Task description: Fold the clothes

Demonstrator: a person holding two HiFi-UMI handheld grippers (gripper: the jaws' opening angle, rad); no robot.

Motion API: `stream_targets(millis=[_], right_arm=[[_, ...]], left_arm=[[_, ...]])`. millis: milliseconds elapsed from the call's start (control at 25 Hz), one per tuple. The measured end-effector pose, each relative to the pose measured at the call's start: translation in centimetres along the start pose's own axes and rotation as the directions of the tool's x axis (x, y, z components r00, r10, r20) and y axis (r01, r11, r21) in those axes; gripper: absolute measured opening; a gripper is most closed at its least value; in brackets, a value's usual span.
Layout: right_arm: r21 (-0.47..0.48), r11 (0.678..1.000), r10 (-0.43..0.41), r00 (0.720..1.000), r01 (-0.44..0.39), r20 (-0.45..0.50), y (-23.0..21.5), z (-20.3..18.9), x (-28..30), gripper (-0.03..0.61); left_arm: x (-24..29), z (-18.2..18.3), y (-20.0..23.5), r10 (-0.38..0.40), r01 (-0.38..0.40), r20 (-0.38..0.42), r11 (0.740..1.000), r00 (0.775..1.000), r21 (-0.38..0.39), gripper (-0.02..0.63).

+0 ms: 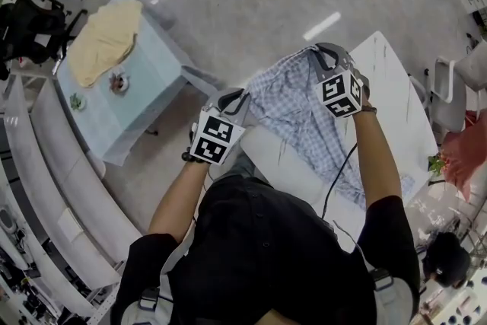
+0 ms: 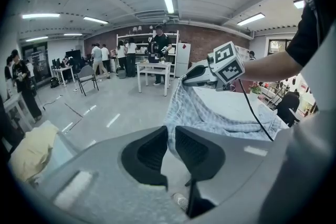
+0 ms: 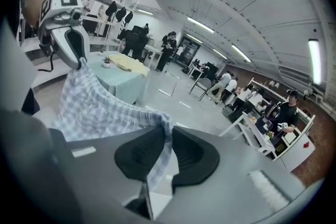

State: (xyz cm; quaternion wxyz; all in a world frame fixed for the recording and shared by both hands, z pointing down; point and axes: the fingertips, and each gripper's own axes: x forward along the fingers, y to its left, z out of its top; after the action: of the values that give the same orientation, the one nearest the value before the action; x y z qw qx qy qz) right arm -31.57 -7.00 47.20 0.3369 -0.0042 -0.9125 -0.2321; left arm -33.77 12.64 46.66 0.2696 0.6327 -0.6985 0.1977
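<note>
We hold a checked garment (image 1: pixel 293 99), blue and white, by one edge with a gripper at each end, above the white table (image 1: pixel 396 72). Our left gripper (image 2: pixel 171 136) has its two black jaws pressed together on a fold of the cloth, which rises between the pads and spreads away toward the table. Our right gripper (image 3: pixel 165 134) pinches the other end of the same edge in the same way, with the cloth bunched between its pads and a short tail hanging below them. In the head view the left gripper sits just off the table's left side, over the grey floor (image 1: pixel 251 4), while the right one is over the table's far end. The held edge stretches between the two grippers, and the rest of the garment trails down across the table top toward our right side. A black cable (image 1: pixel 338 171) runs from the right gripper back across the table toward us. Well apart from the table, to its left, stands a light blue table (image 1: pixel 152 95) with a yellow cloth (image 1: pixel 106 38) heaped at its far end. Beyond the table, far across the room, several people (image 2: pixel 157 42) stand about.
</note>
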Motion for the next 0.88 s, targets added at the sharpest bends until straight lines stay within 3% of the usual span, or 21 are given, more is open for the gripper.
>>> stream_targets(millis=[40,120,200,280,560,880], right_arm=[[0.012,1.000,0.023,1.000,-0.023,0.003,0.4,0.3,0.3,0.070],[0.032,0.996,0.083,0.997,-0.083,0.005,1.3,0.7,0.5,0.177],[0.031,0.992,0.120,0.993,-0.120,0.009,2.0,0.8,0.5,0.219],[0.035,0.992,0.124,0.992,-0.124,0.011,2.3,0.5,0.3,0.218],[0.063,0.992,0.109,0.994,-0.109,0.018,2.1,0.1,-1.1,0.209],[0.123,0.992,0.027,1.000,-0.026,-0.005,3.2,-2.1,-7.1,0.190]], left_arm=[[0.0,-0.1,0.3,0.006,-0.006,-0.005,1.000,1.000,0.002,0.058],[-0.1,-0.2,0.6,0.021,-0.021,-0.009,1.000,1.000,0.003,0.110],[-0.3,-0.2,0.7,0.035,-0.035,-0.007,0.999,0.999,-0.001,0.139],[-0.6,-0.3,0.7,0.044,-0.044,-0.007,0.999,0.999,-0.002,0.166],[-1.1,0.2,0.0,0.045,-0.045,0.000,0.999,0.999,0.010,0.167],[-0.7,1.6,-3.4,-0.051,0.051,0.003,0.994,0.999,0.097,0.166]])
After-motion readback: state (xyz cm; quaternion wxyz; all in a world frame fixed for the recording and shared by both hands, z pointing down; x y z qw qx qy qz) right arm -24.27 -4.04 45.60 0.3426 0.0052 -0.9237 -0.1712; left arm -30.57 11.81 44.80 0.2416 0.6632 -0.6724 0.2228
